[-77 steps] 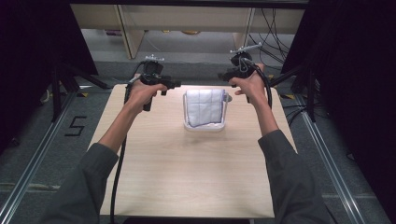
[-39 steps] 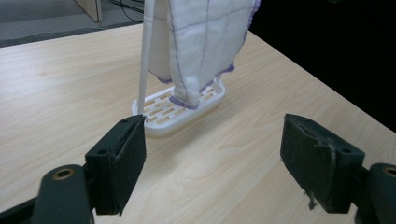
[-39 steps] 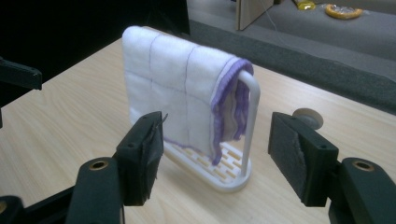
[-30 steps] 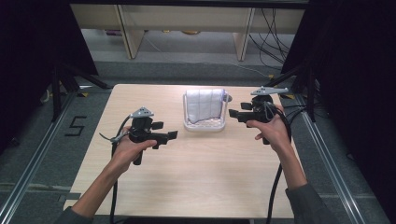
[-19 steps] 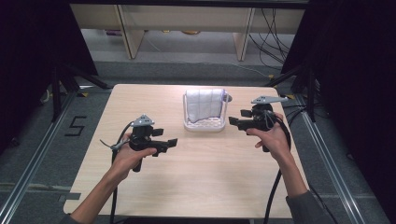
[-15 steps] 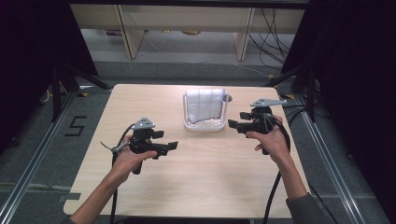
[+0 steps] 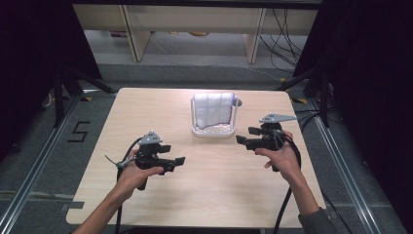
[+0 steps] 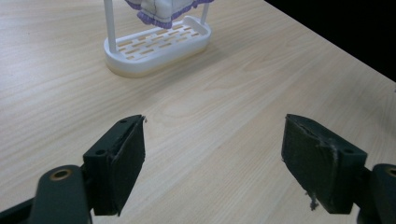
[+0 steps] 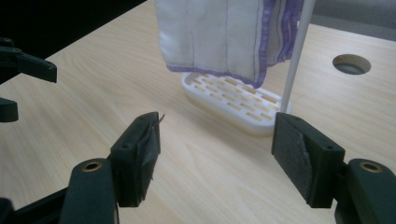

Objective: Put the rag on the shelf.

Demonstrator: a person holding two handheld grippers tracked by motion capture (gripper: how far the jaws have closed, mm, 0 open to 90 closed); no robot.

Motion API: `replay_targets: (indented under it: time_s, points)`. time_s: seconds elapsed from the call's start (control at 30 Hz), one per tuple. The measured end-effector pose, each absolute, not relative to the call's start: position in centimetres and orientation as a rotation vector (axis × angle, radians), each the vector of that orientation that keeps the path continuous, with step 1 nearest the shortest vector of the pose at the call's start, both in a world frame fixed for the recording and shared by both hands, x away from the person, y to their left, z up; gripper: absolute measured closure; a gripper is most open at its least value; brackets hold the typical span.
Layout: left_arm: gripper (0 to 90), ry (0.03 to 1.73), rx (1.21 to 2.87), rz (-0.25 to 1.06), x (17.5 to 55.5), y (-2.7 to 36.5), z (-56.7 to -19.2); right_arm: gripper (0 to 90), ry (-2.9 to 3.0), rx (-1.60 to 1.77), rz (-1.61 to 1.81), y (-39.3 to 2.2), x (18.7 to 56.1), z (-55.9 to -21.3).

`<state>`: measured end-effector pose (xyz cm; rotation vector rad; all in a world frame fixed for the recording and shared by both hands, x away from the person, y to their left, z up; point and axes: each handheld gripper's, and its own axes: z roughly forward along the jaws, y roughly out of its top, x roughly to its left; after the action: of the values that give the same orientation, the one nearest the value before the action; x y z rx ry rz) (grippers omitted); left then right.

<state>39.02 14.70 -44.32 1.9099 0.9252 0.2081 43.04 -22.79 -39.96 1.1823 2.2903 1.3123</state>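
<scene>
High view: a pale wooden desk carried a white rack at its far middle. The rack consisted of a slotted oval base tray and thin upright posts. A white cloth hung folded from the top of the posts, with its lower edge just above the tray. The left gripper was held over the near left part of the desk, well apart from the rack. The right gripper was held just to the right of the rack, near it but not touching. Each gripper pointed inward toward the middle of the desk. A cable trailed from each gripper toward the near edge.

Left gripper view: the two black fingers stood wide apart with bare desk between them. The rack stood ahead, apart from the fingers. Its slotted tray held no loose item. The purple-edged hem of the cloth hung just above the tray.

Right gripper view: the fingers stood wide apart with nothing between them. The rack lay close ahead, not touched. The cloth hung in folded layers with purple stitched edges, its hem just above the slotted tray. One white post rose at the right end of the tray. A round hole was set in the desk beyond the post
</scene>
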Motion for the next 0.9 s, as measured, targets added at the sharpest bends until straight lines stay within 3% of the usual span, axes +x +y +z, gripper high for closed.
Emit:
replay_targets:
  time_s: [0.9]
  points:
    - [19.6,0.899,1.993,0.196,35.9,14.3,-48.0,32.0,2.389,1.159,1.313,-21.7,40.0,-44.0]
